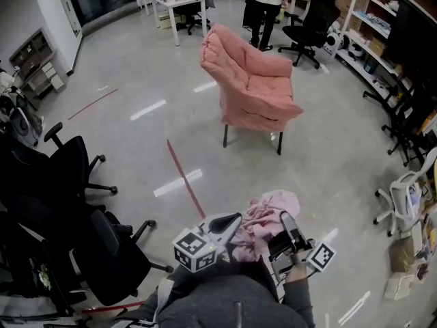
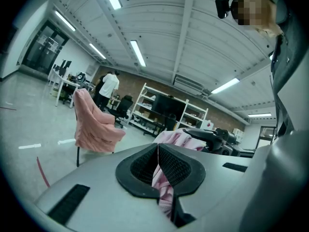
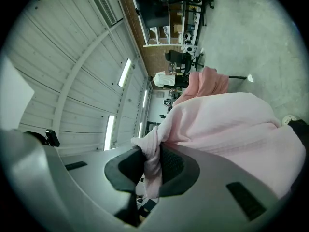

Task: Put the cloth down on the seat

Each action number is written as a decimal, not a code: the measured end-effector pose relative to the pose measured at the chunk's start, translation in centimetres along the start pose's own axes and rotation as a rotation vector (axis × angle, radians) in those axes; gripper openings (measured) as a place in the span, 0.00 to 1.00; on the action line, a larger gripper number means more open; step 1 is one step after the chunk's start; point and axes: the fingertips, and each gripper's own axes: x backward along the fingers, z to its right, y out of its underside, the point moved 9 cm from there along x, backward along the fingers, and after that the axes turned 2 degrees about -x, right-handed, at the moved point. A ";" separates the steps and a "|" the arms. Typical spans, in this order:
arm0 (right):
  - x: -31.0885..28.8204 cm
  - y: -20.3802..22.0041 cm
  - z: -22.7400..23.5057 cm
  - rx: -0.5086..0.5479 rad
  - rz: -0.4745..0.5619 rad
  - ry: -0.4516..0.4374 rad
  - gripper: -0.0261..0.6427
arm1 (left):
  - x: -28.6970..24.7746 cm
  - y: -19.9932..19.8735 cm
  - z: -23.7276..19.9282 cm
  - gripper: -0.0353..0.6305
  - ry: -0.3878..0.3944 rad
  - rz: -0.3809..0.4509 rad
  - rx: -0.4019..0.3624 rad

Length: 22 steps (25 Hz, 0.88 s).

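The cloth (image 1: 268, 216) hung bunched between my two grippers, close in front of me. The left gripper (image 1: 231, 224) had its fingers (image 2: 179, 167) clamped on one fold. The right gripper (image 1: 285, 225) pinched another, with the bulk draped over its top. The chair (image 1: 232, 60) stood straight ahead, well apart across the floor (image 1: 136, 149), its seat (image 1: 270, 87) open toward me and a little to the right. Neither gripper looked clearly nearer, so I judged both would have to carry forward together.

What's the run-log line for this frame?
phase: carry | left tongs: shut on crumpled pink fabric cloth | right tongs: shut on cloth | pink cushioned chair: ahead, seat bare
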 end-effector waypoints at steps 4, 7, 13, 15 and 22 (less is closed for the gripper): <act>-2.7 -2.5 0.5 0.000 -0.013 -0.010 0.11 | -2.1 -1.5 -2.0 0.07 -0.013 0.014 0.004; -5.0 -4.4 0.7 0.003 -0.033 -0.016 0.11 | -3.9 -2.8 -3.6 0.07 -0.025 0.025 0.009; -9.3 -8.2 1.6 0.004 -0.068 -0.027 0.11 | -8.0 -4.9 -6.7 0.07 -0.037 0.040 0.005; -10.5 -9.3 1.9 0.001 -0.077 -0.030 0.11 | -9.2 -5.5 -7.5 0.07 -0.041 0.041 0.002; -13.7 -13.0 3.5 -0.022 -0.093 -0.020 0.11 | -12.8 -6.9 -9.9 0.07 -0.067 0.023 0.010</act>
